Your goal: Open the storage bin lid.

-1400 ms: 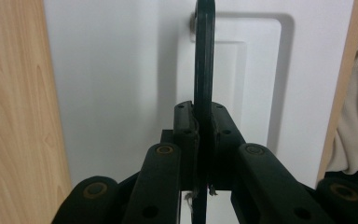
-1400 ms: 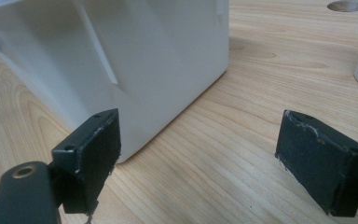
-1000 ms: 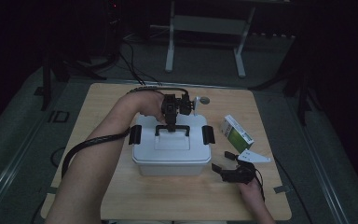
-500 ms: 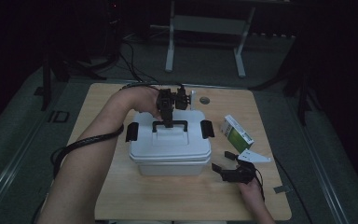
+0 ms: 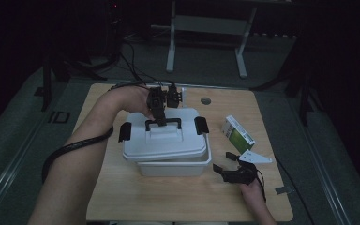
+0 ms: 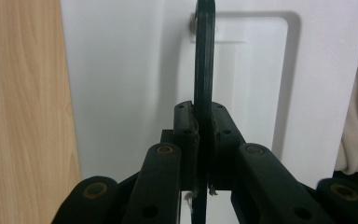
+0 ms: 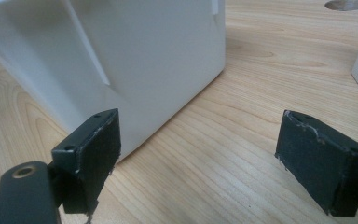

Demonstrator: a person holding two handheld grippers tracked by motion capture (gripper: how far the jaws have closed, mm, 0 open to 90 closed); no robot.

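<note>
White plastic, the flat lid (image 5: 165, 140) hangs tilted just above its rectangular white plastic storage box (image 5: 174, 167), which sits near the middle of the pale wooden tabletop (image 5: 178, 201). We see the left tool (image 5: 158, 118) pinching the lid's black carrying handle (image 6: 203, 56), jaws pressed against it from both sides. Our right tool (image 5: 229, 165) rests near the tabletop's right edge, just beside the box's right wall, jaws spread wide and holding nothing. A green-and-white cardboard carton (image 5: 237, 134) lies toward the far right corner, apart from the box.
</note>
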